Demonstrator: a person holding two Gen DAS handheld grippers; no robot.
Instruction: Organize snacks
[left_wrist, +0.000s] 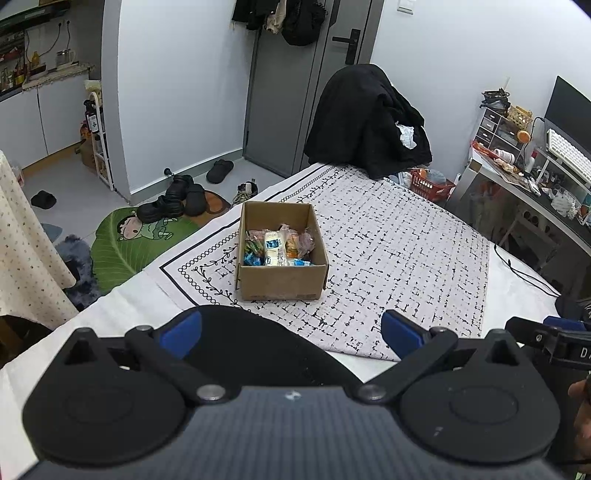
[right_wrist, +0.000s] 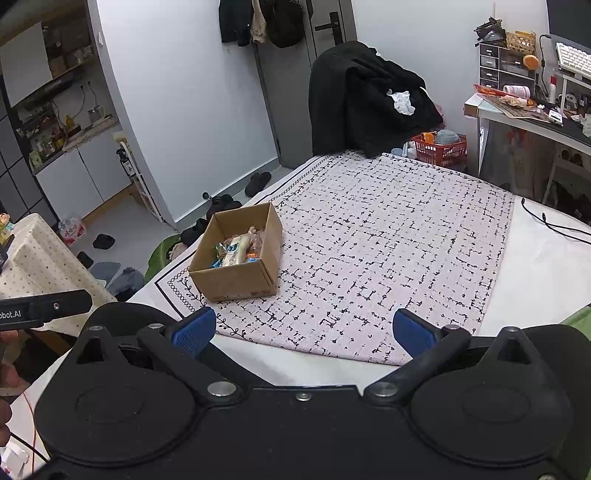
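Observation:
An open cardboard box (left_wrist: 282, 284) stands on a patterned white cloth (left_wrist: 388, 251) near the cloth's left edge. It holds several wrapped snacks (left_wrist: 275, 247), among them a long white packet with a blue label. The box also shows in the right wrist view (right_wrist: 236, 282), with the snacks (right_wrist: 240, 249) inside. My left gripper (left_wrist: 291, 328) is open and empty, held back from the box. My right gripper (right_wrist: 304, 328) is open and empty, to the right of the left one and further from the box.
A chair draped in black clothes (left_wrist: 369, 118) stands behind the table. A desk (left_wrist: 535, 177) with a keyboard and clutter is at the right, a red basket (right_wrist: 439, 149) beside it. Shoes (left_wrist: 173, 201) lie on the floor left. A black cable (right_wrist: 554, 221) crosses the table's right side.

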